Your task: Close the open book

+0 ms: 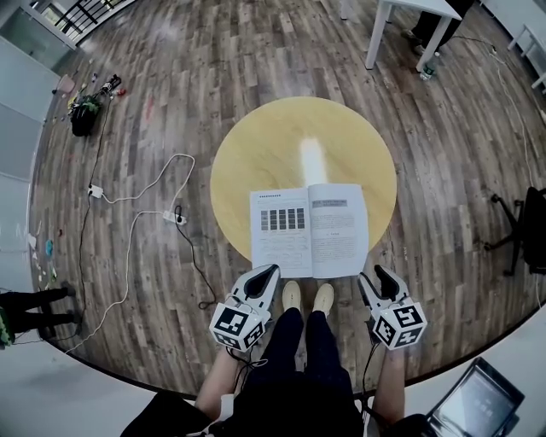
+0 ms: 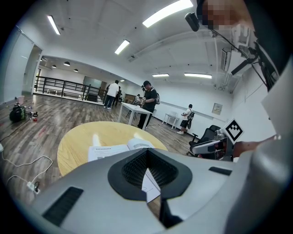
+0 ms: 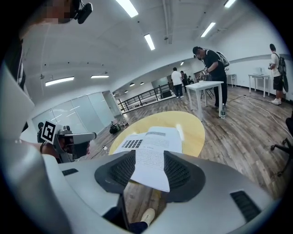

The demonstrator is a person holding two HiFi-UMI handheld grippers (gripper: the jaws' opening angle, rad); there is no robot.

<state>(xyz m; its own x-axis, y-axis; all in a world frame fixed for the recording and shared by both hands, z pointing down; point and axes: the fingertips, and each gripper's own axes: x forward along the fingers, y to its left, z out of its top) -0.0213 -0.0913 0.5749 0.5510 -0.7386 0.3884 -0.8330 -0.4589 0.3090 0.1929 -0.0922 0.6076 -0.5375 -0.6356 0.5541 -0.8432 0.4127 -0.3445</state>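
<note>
Open book (image 1: pixel 309 230) lay flat at near edge of round surface (image 1: pixel 299 136), near corners overhanging. Left gripper (image 1: pixel 268 273) clenched, empty, just off near-left corner. Right gripper (image 1: pixel 381 275) jaws apart, gripping nothing, beside near-right corner. Far half of surface bare.

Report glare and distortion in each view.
Head view: white glare streak on the table, floor planks bowed by the lens. Left gripper view: ceiling lights blown out, corners dark. Right gripper view: same dark corners, book in focus.
</note>
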